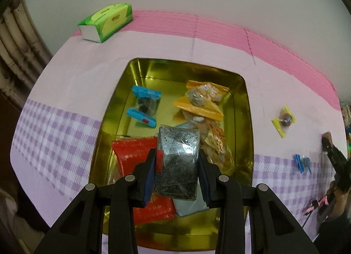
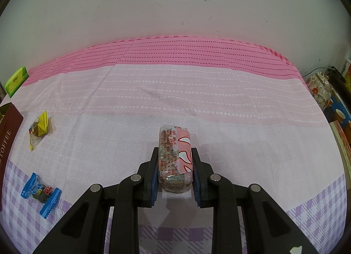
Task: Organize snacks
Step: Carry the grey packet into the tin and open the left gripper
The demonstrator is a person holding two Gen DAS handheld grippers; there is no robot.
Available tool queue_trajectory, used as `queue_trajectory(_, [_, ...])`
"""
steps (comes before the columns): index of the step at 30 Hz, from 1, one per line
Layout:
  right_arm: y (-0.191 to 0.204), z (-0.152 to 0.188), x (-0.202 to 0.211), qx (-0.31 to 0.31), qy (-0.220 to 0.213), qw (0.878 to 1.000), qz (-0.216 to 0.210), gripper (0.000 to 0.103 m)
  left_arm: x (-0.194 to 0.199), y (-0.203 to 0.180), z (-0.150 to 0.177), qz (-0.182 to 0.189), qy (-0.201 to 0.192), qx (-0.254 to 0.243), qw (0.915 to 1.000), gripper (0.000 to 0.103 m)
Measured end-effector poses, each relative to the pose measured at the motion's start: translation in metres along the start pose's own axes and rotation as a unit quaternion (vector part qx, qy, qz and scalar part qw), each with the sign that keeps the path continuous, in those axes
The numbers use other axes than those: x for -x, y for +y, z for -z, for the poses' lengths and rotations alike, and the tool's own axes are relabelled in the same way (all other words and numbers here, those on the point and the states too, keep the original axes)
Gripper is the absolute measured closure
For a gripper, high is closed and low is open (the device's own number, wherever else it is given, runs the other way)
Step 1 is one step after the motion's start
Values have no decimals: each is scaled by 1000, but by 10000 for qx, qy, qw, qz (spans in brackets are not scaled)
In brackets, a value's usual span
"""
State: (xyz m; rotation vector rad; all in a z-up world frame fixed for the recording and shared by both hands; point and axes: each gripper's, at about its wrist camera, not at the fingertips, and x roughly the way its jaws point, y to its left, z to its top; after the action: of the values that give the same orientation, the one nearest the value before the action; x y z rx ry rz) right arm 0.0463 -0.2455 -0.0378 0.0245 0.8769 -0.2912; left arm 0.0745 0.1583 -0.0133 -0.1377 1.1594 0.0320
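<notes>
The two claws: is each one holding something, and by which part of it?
Left claw: grips a clear packet of dark snack by its two long sides, above the gold tin. Right claw: grips a pink-and-white wrapped snack by its sides.

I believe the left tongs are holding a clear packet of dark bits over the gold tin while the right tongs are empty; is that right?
Not quite. The right wrist view shows the right tongs shut on a pink-and-white wrapped snack on the tablecloth, not empty. The rest holds: the left tongs do hold the clear packet over the gold tin.
</notes>
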Motion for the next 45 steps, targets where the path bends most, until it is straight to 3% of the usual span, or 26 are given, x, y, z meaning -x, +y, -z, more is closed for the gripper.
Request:
queue_trajectory(5, [0,0,0,1,0,10000,2,79,-1,10,-24,-135,-256,-31,9996,67])
queue_trajectory(13, [0,0,0,3,0,10000,3,79,-24,29,-50,-384,-170,-1,9991,67])
queue_trajectory(23, [0,0,0,3,0,10000,3,79,-46,39,-59,-588,-163,-83,9981,67])
queue_trajectory(39, [-1,0,0,12,1,10000,13,79,-38,34,-57,-698,-290,-276,9968,65])
queue_trajectory(45, [-2,0,0,24,3,10000,25,79,-22,32,-54,-674,-433,-325,9963,58])
